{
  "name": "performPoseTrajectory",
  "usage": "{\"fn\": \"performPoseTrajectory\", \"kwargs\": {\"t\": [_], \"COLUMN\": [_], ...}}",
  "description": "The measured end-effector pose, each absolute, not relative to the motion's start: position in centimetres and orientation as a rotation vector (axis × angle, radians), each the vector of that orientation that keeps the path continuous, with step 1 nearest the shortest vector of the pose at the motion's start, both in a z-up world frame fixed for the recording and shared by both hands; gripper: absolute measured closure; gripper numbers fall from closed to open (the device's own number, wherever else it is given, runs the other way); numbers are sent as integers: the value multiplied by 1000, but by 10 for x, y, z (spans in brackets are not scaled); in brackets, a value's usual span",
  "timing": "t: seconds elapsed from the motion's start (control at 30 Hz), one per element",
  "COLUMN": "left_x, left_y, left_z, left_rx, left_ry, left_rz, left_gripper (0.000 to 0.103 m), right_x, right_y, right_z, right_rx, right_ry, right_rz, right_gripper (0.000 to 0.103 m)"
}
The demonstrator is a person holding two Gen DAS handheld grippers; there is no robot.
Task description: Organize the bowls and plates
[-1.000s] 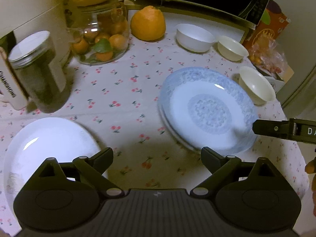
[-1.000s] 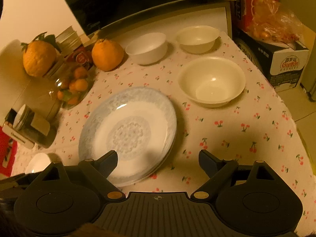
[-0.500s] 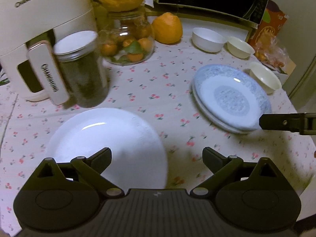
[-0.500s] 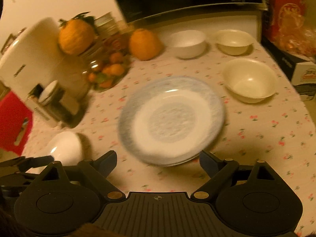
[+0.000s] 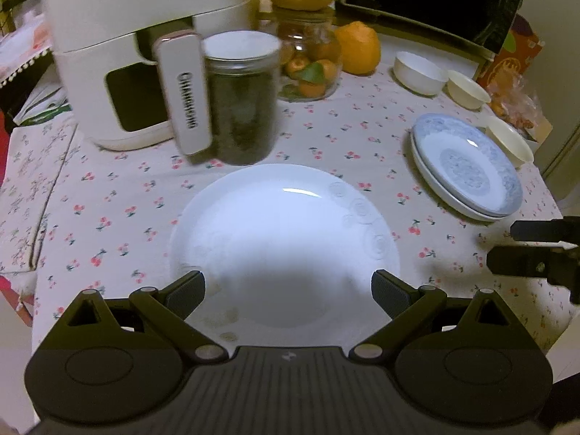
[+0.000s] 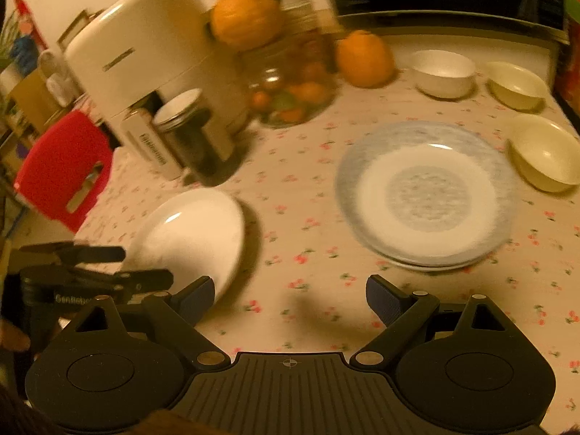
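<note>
Two grippers hang over the cherry-print tablecloth (image 5: 326,137), both with jaws spread wide and holding nothing. The left gripper (image 5: 288,284) faces the white plate (image 5: 286,232), which lies flat on the cloth directly ahead at 12 o'clock; the blue-patterned plates (image 5: 467,170), stacked, sit at 2 o'clock, with three bowls behind them. The right gripper (image 6: 286,299) idles between the two. The plate looks glazed, rigid, slippery and breakable; the near rim seems the only purchase, pinched edge-on.
</note>
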State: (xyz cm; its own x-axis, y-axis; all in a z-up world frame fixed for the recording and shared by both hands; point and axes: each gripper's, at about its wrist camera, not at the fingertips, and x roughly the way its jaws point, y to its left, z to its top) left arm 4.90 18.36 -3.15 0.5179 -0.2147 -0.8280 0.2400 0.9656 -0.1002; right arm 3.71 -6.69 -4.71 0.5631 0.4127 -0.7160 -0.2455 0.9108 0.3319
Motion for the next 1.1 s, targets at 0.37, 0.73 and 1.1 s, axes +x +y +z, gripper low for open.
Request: {"fn": "performPoseTrajectory", "kwargs": {"t": [0.37, 0.73, 1.1], "left_x": [56, 67, 70], "left_y": [228, 242, 252], "left_z": [-37, -56, -64], "left_rx": [-41, -92, -128], "left_ry": [968, 1005, 1015], "left_rz": [-252, -213, -186], "left_gripper": [17, 42, 68], "right_x": [40, 58, 67], "right_y": [-25, -7, 7], "right_z": [-66, -89, -99], "right_rx": [226, 235, 210], "right_ry": [905, 893, 860], "right_rz": [556, 523, 501], "right_gripper": [11, 11, 27]}}
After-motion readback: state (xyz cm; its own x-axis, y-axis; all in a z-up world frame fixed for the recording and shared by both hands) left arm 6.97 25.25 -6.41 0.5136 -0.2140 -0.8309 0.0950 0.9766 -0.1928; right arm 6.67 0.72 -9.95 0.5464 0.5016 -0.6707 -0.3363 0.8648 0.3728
